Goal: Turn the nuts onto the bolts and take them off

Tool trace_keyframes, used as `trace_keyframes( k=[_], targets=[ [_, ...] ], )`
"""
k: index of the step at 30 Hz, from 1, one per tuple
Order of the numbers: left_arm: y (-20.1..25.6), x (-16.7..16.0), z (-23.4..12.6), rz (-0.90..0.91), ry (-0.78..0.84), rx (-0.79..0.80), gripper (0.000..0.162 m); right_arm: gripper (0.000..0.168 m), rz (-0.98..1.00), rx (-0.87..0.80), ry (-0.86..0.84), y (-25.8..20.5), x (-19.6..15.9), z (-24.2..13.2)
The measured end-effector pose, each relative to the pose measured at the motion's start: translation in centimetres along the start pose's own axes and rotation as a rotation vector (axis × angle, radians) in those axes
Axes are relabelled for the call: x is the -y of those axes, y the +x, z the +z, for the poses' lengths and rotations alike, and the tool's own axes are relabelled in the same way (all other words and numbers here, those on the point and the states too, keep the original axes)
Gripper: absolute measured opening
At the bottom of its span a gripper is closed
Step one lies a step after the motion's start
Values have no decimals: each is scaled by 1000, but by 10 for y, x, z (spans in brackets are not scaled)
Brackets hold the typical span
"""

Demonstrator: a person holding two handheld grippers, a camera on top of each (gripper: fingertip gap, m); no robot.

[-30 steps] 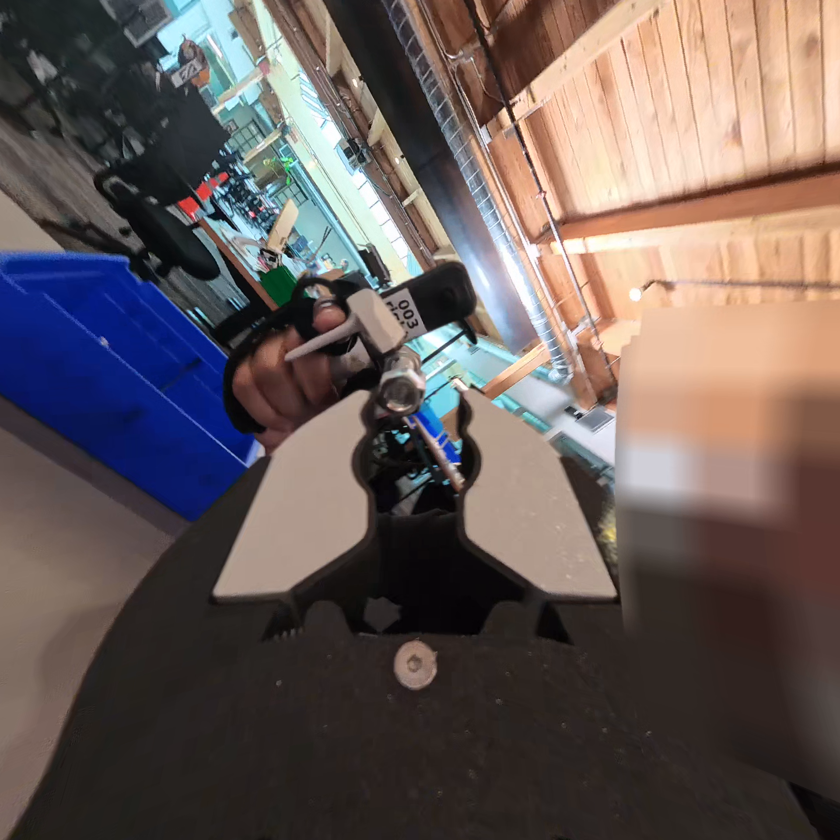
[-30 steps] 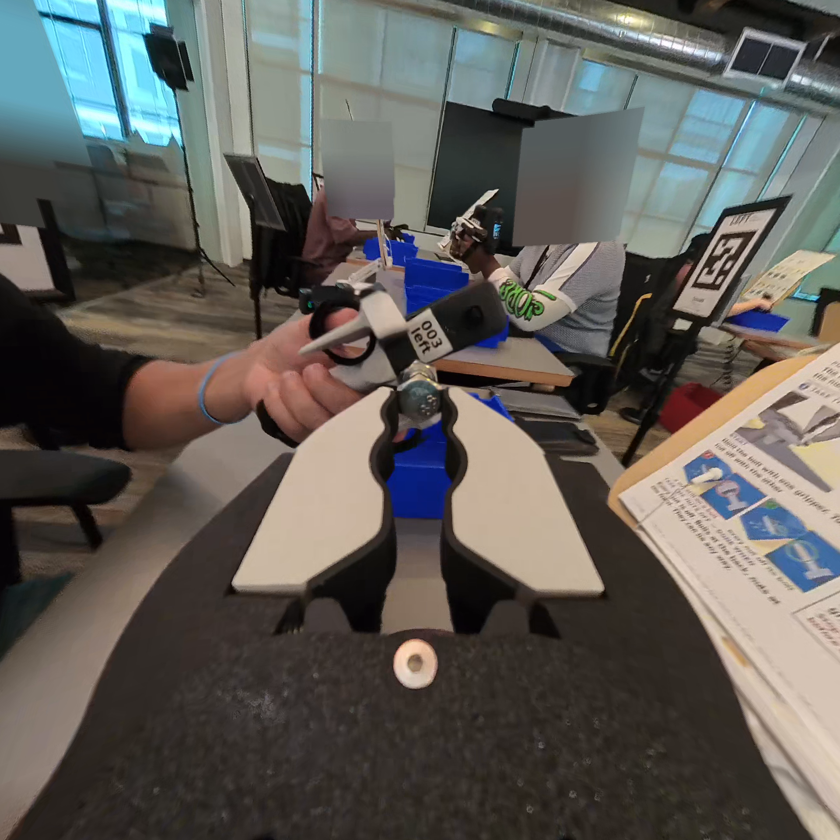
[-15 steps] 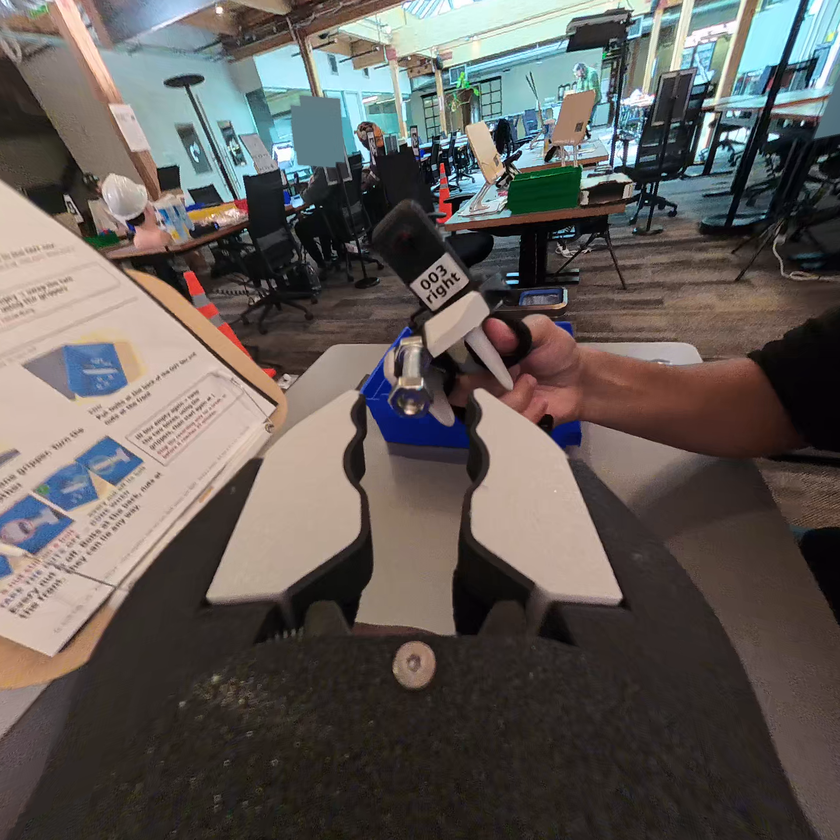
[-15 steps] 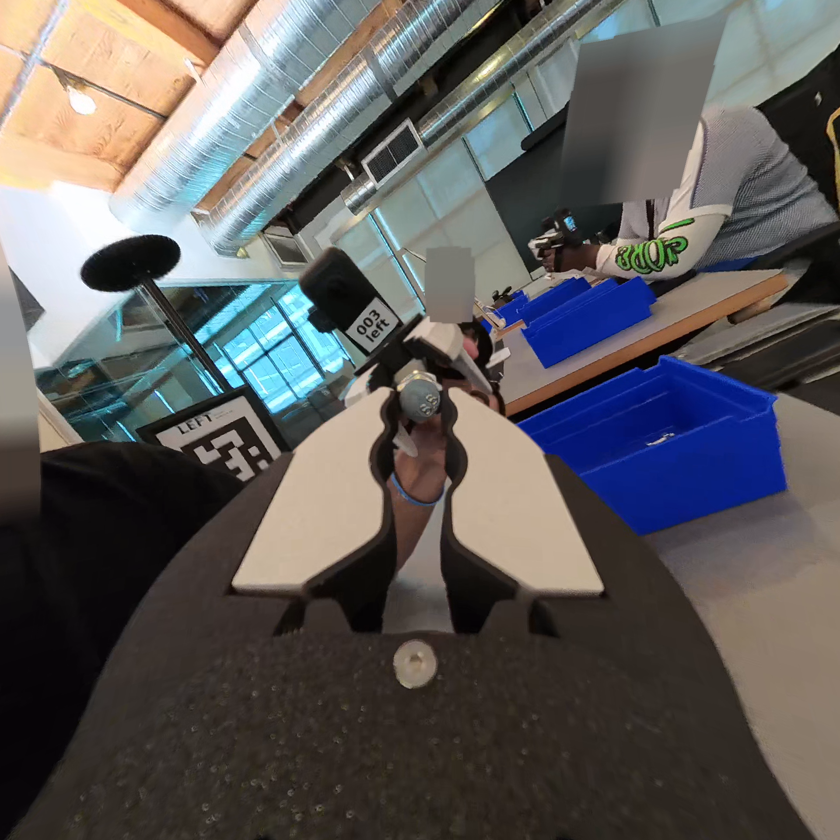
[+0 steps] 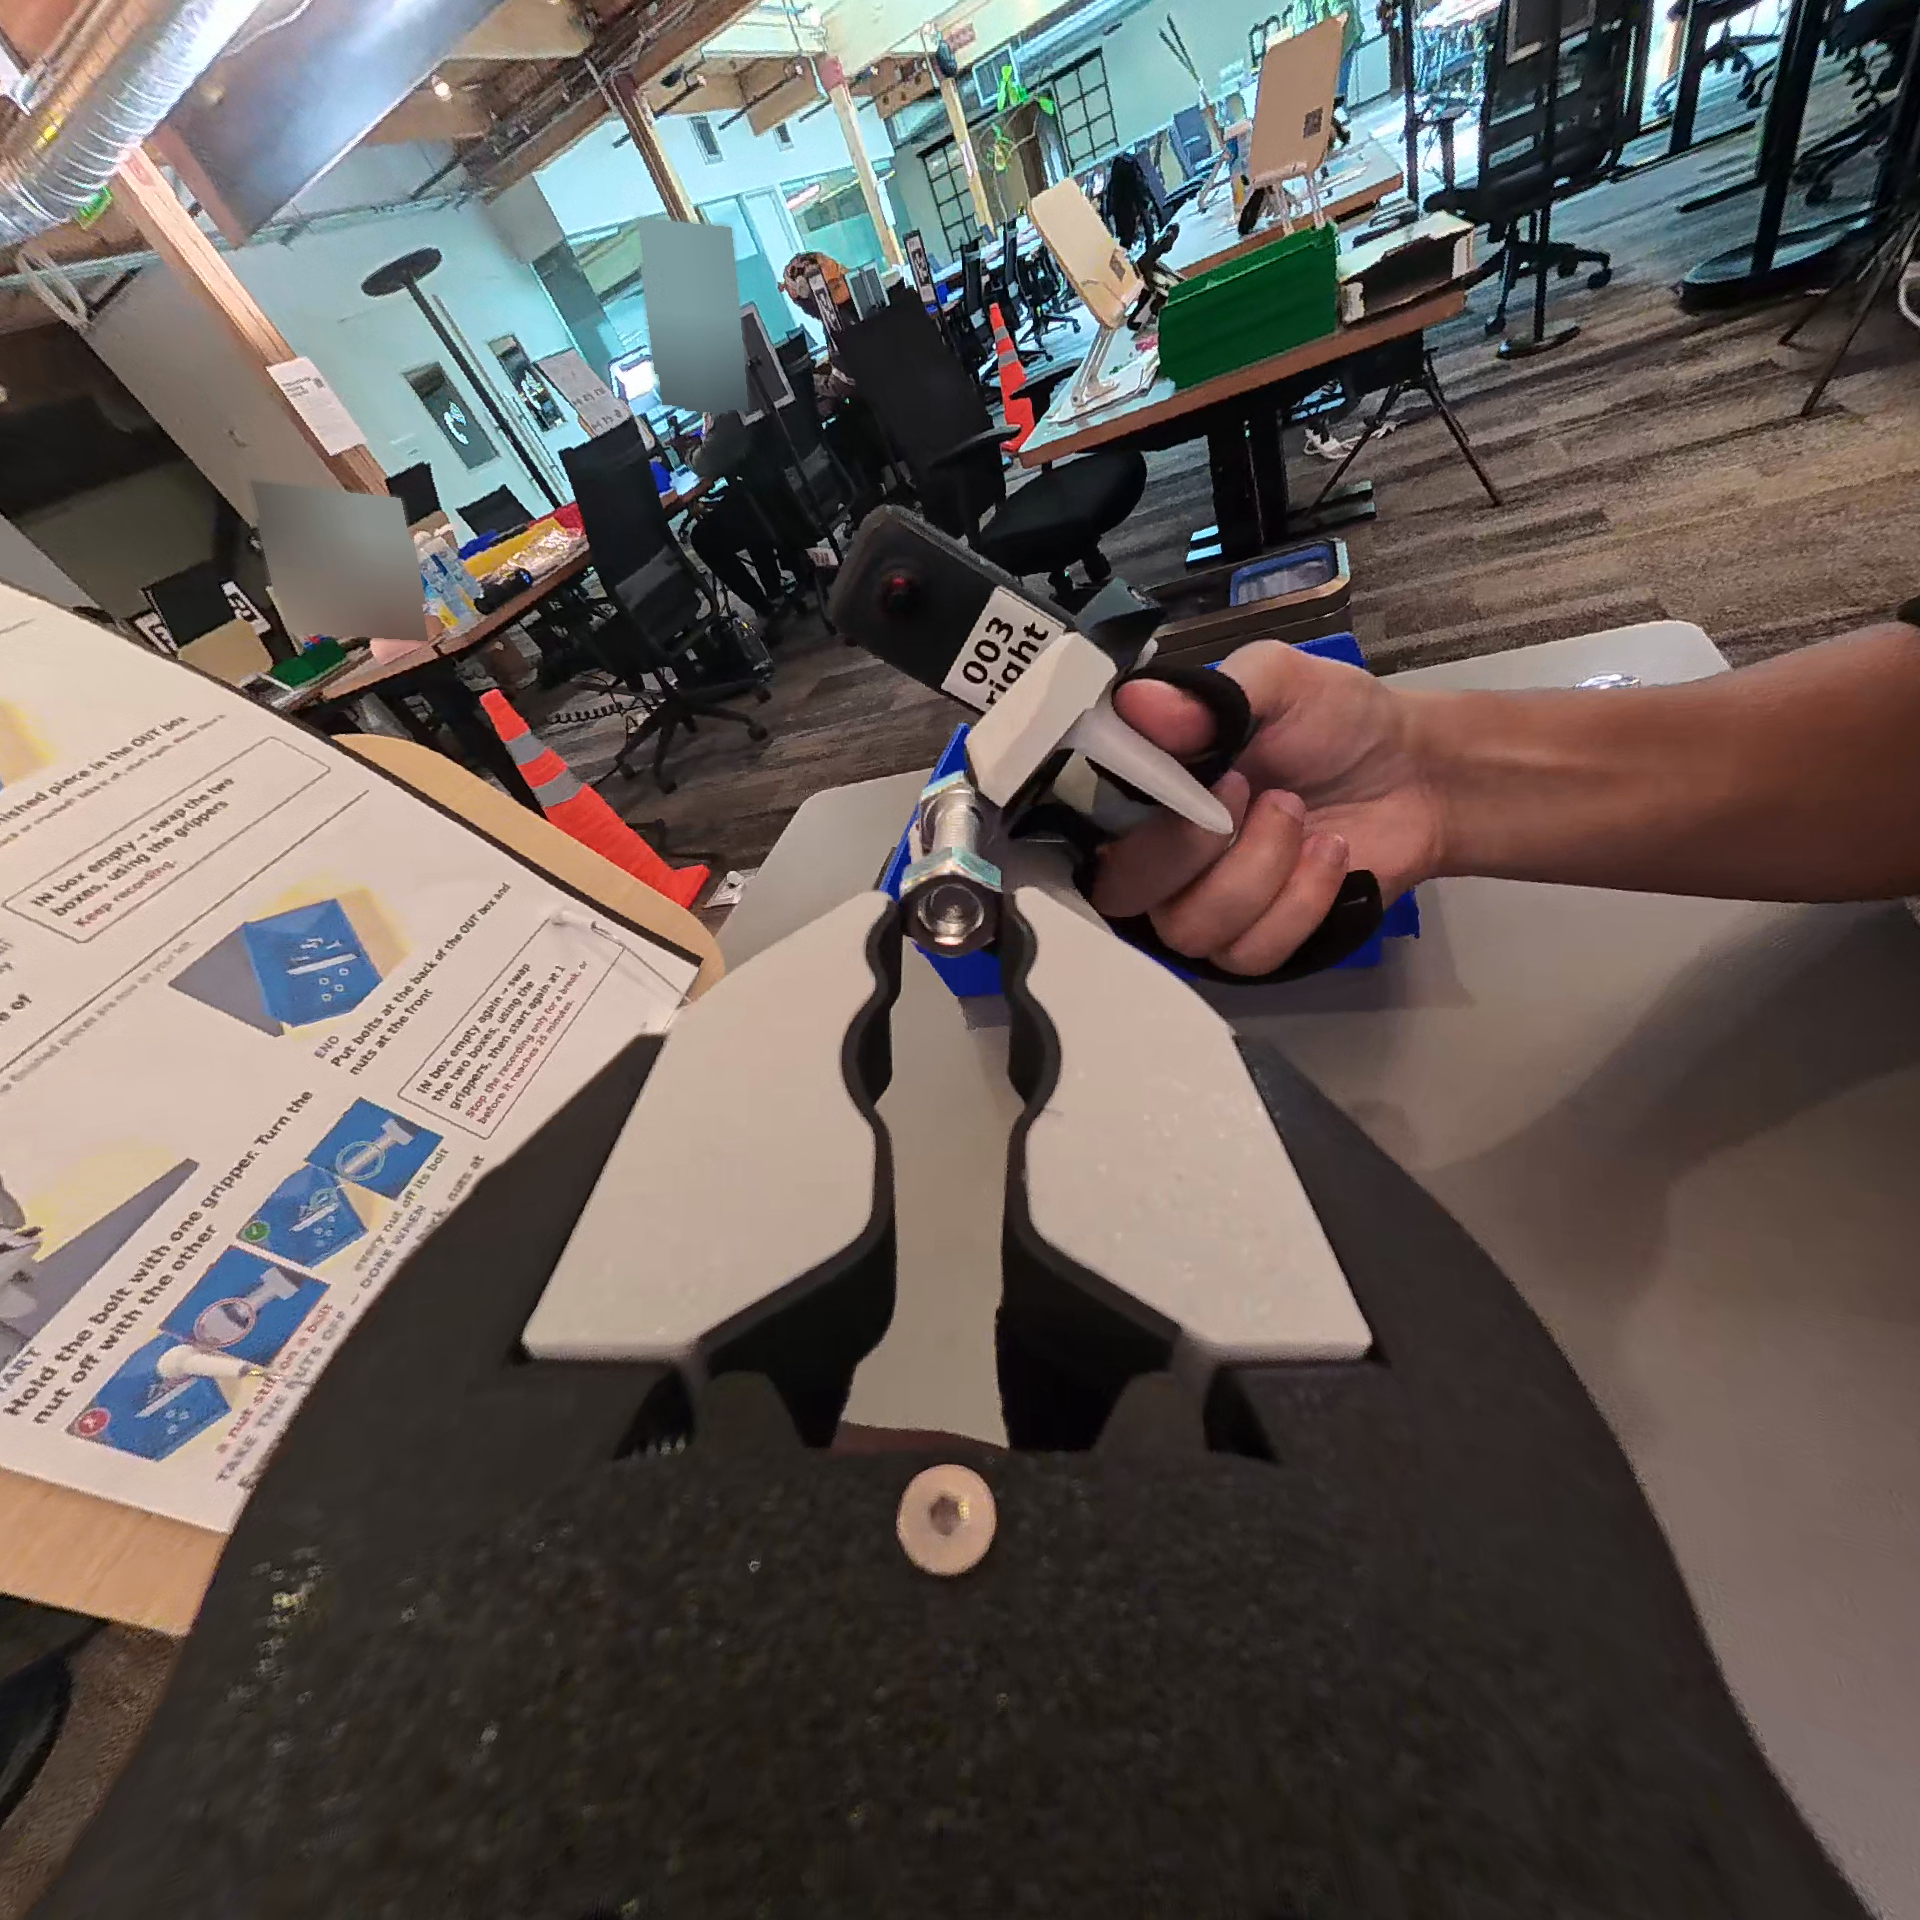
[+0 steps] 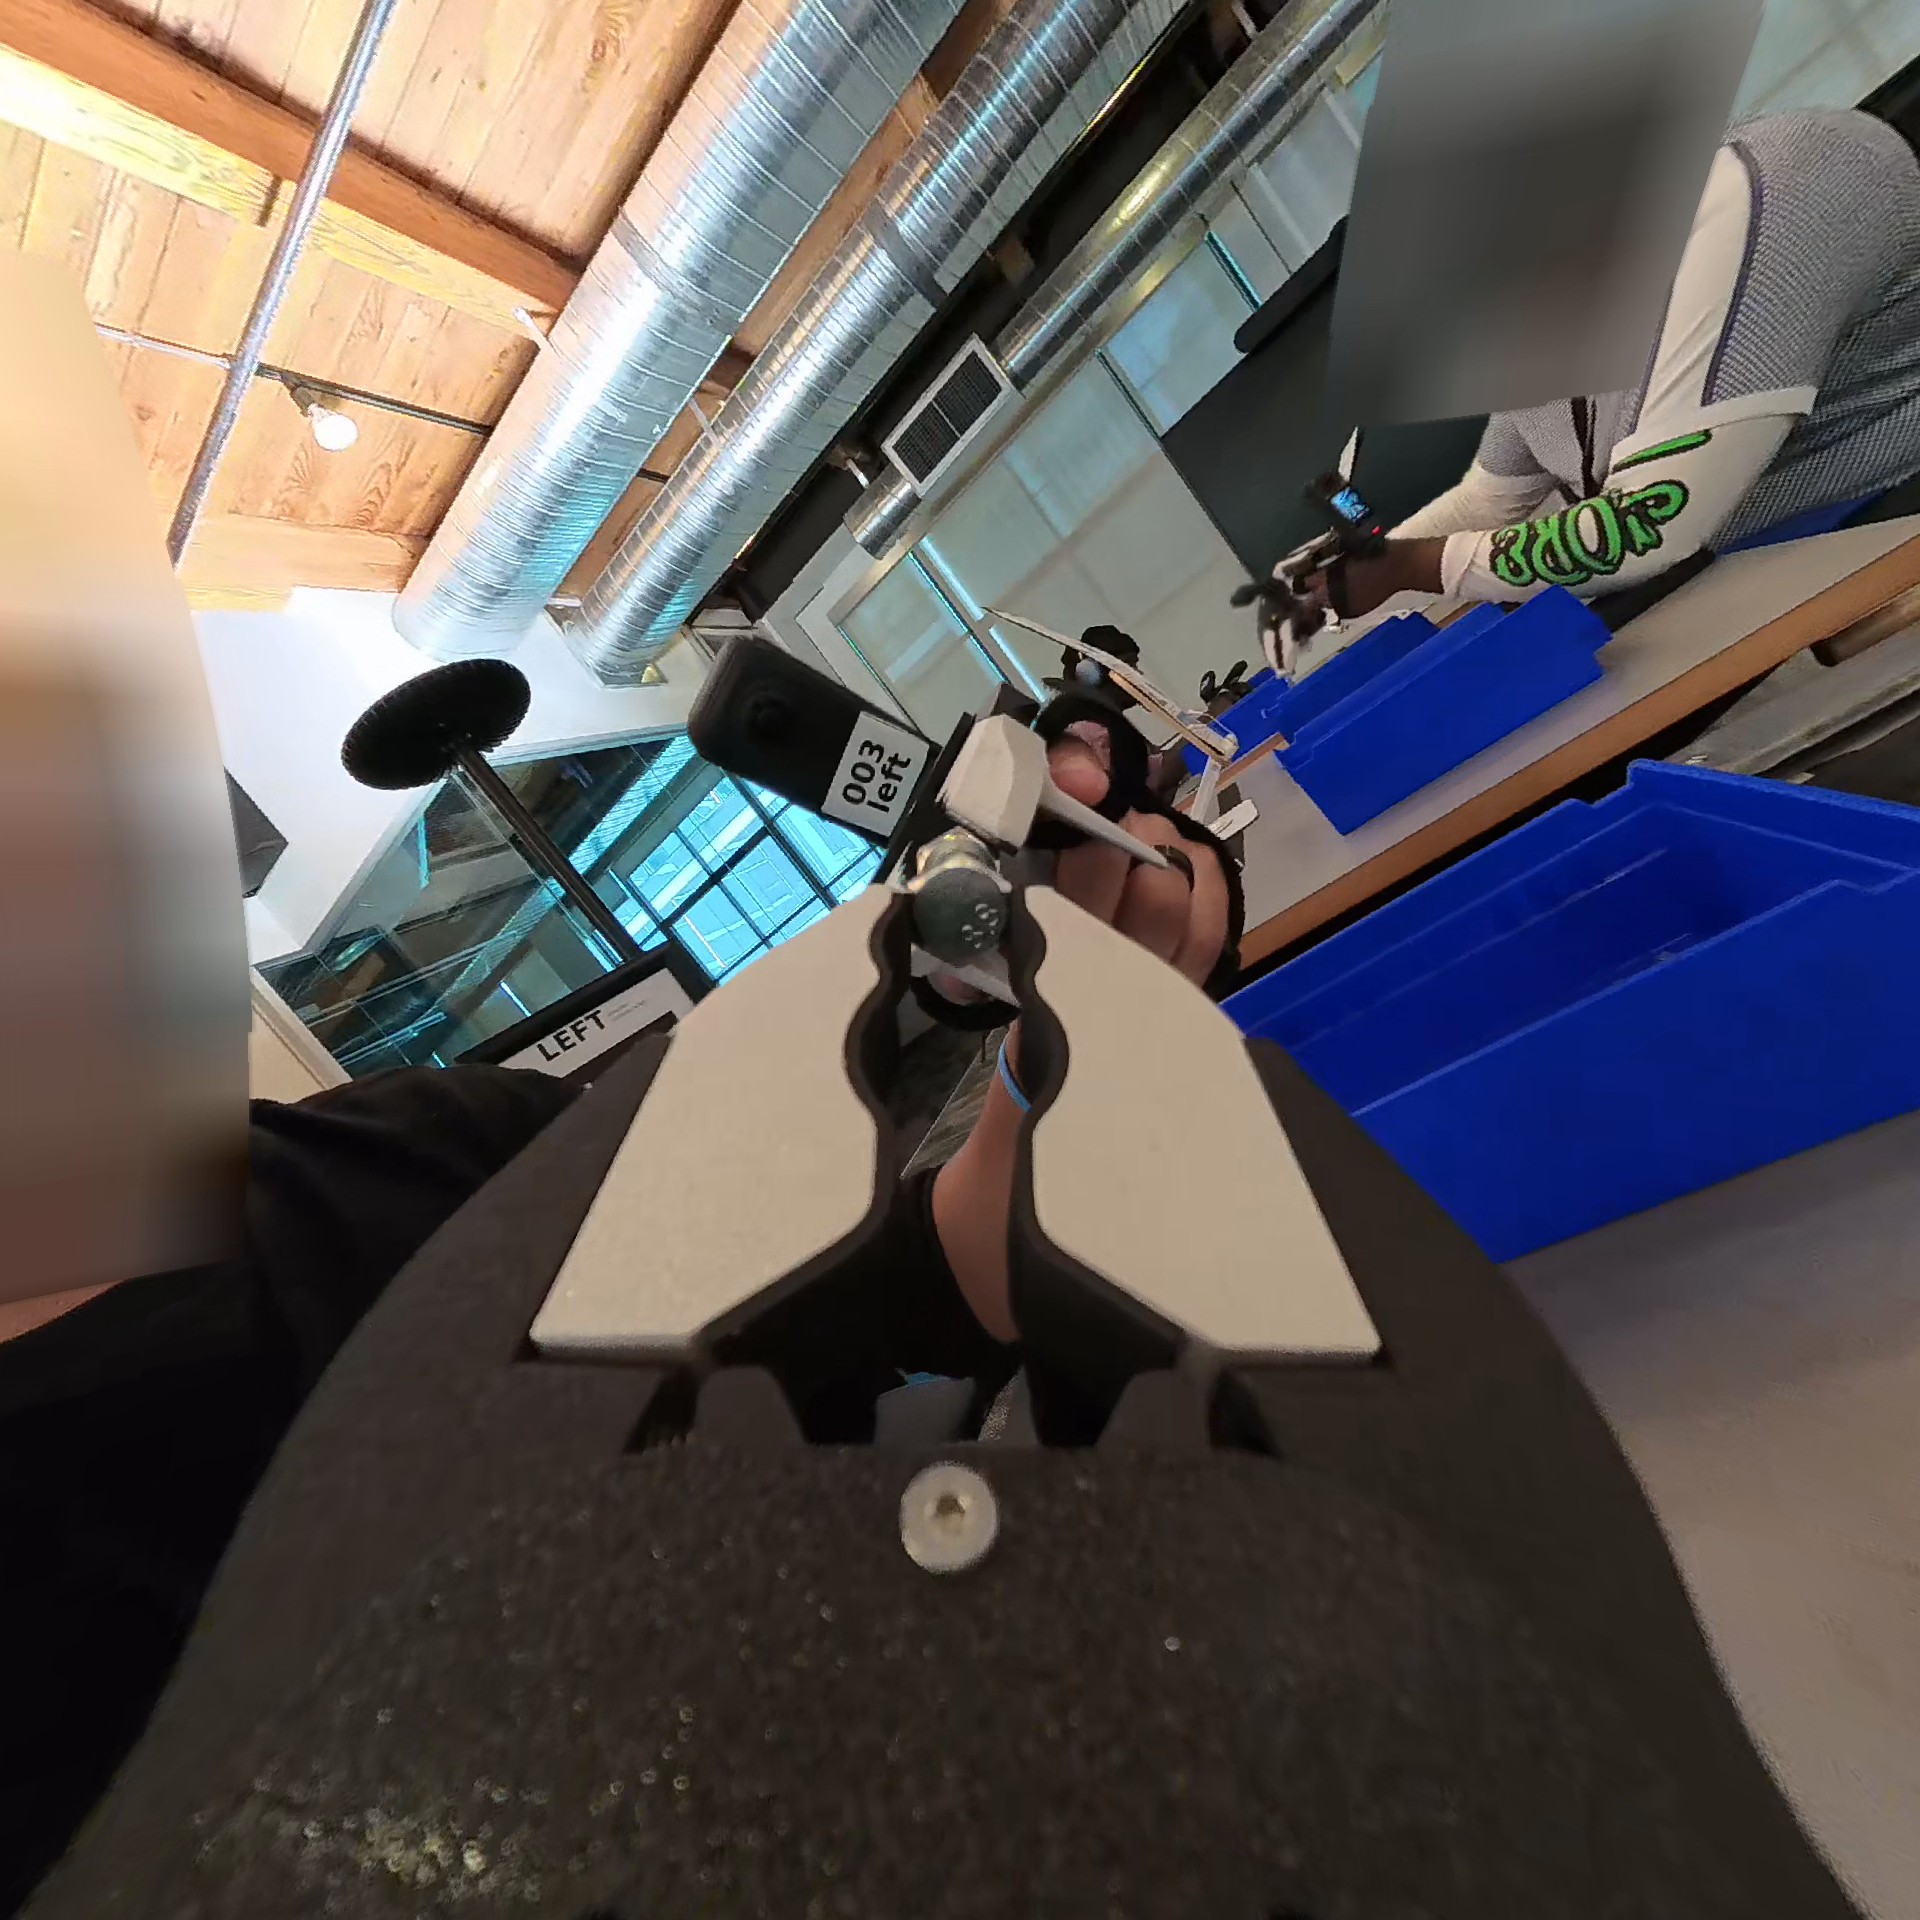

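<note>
Grey table [image 5: 1621, 1039] under me, office desks beyond. Left gripper [image 5: 948, 920] has its tips pinched narrow on the nut [image 5: 940, 871], which sits on the bolt [image 5: 948, 821] just past my tips. Right gripper [image 6: 961, 925] has its tips closed narrow on the bolt head [image 6: 966, 920]. Each wrist view shows my other hand [image 5: 1278, 810] on the far tool. Blue bin [image 6: 1621, 997] right of my right jaws; instruction sheet [image 5: 208, 987] left of my left jaws.

Two wrist cameras facing each other closely, sharing the bolt [image 5: 948, 864]
</note>
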State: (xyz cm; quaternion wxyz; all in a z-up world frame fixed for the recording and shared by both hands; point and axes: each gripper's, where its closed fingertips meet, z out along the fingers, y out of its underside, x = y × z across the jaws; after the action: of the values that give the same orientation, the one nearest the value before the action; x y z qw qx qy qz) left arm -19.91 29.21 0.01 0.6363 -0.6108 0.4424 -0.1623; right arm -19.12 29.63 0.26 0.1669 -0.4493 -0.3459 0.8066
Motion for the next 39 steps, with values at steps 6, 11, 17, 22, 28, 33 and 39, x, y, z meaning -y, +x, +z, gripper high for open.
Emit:
trace_keyframes(
  k=[6,11,17,22,28,33,39],
  targets=[
    [8,-4,3,-83,-19,-29,16,17,-51,-37,-34,-1,-8,-6],
    [13,0,6,-459,58,-167,16,18,-259,-111,-101,-4,-14,-11],
    [12,2,7,-953,120,-324,16,17,-656,-268,-196,0,-18,-13],
    [13,-3,7,-1379,150,-486,16,17,-935,-377,-279,2,-16,-14],
    [8,-2,8,-1379,168,-482,16,17,-837,-389,-254,4,-12,-14],
    [1,-6,2,-885,102,-278,69,17,-612,-326,-177,5,-6,-15],
    [12,-26,-2,-244,-136,-71,52,18,-383,-200,-152,4,-12,-12]
  ],
)
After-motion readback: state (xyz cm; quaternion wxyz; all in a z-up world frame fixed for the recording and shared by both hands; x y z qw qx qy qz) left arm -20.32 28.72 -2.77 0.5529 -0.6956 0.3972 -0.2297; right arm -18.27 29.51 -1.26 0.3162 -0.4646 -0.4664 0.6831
